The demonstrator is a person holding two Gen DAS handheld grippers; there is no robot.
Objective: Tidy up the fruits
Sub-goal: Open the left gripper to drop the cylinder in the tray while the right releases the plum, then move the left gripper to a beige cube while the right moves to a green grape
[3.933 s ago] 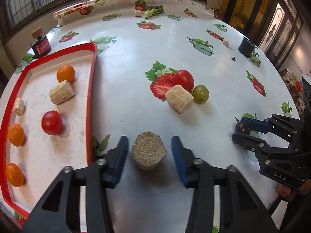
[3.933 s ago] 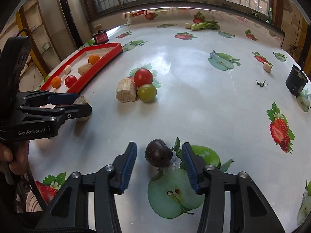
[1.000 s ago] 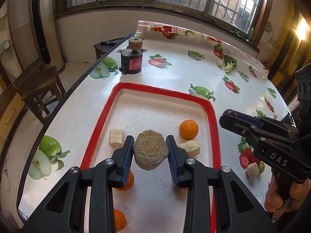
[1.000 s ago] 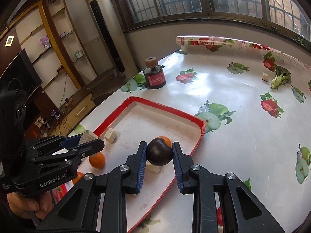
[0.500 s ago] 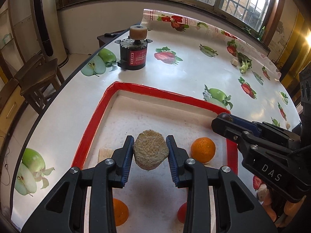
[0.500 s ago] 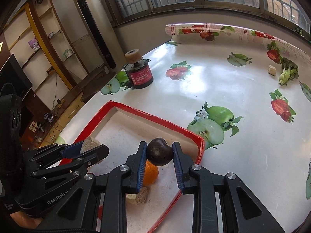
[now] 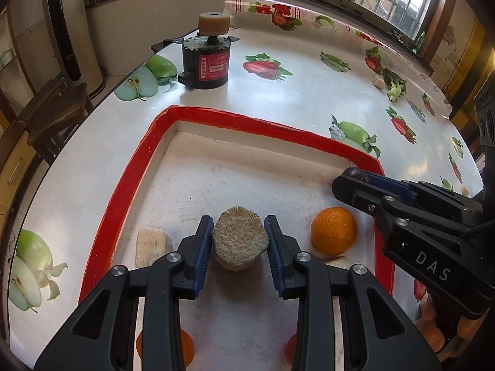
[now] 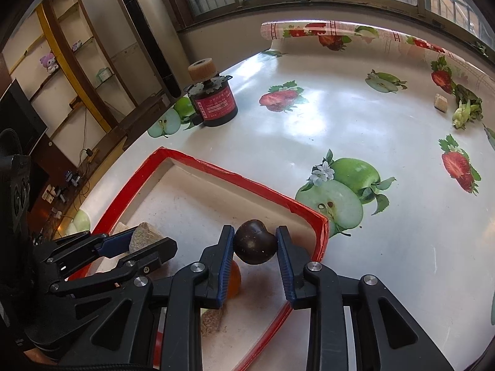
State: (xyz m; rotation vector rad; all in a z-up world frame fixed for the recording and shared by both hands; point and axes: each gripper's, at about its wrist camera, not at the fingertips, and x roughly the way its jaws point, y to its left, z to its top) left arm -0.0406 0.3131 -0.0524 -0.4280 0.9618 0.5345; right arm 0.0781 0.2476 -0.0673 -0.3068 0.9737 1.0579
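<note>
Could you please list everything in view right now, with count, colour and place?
table: 1, white cloth with a fruit print, under everything
tray: 1, red rim, pale floor, on the table
motor: 1, black with a red label, beyond the tray
leafy vegetable: 1, green, far side of the table
oranges: 2 seen, orange, in the tray, one half hidden
loose beige block: 1 clear, in the tray
held beige block: 1, above the tray floor
dark plum: 1, near-black, above the tray corner
left gripper: black, blue pads, jaws shut on the held beige block
right gripper: same colours, jaws starting to open, dark plum between them
</note>
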